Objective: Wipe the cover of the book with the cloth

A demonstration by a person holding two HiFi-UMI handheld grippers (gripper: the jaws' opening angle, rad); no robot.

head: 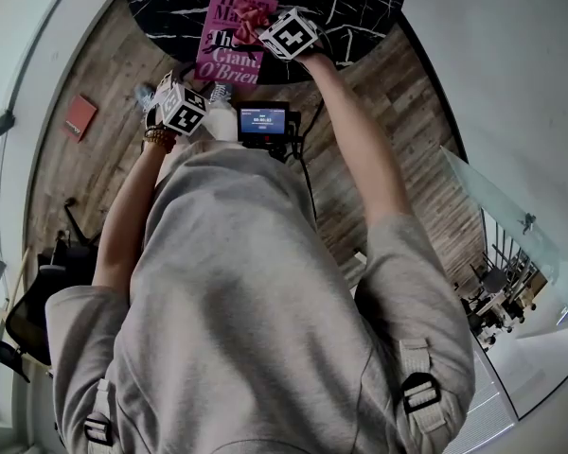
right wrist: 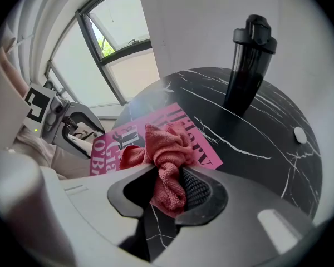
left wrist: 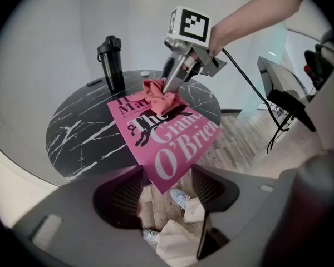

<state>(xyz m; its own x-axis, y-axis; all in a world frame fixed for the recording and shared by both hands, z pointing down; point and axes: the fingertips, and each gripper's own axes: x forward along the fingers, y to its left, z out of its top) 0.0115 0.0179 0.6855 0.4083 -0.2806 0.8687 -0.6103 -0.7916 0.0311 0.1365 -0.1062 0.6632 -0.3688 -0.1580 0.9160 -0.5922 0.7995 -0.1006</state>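
Note:
A pink book lies face up on the round black marble table, with its near corner hanging over the table's edge. My right gripper is shut on a crumpled pink cloth, which rests on the upper part of the book's cover. From the left gripper view, the cloth sits bunched under the right gripper, over the title on the book. My left gripper is open off the table's near edge. The book's overhanging corner points into the gap between its jaws without visible contact.
A tall black shaker bottle stands on the far side of the table, behind the book. A small white disc lies near the table's rim. Wooden floor surrounds the table, with a red object lying on it. A small screen hangs at the person's chest.

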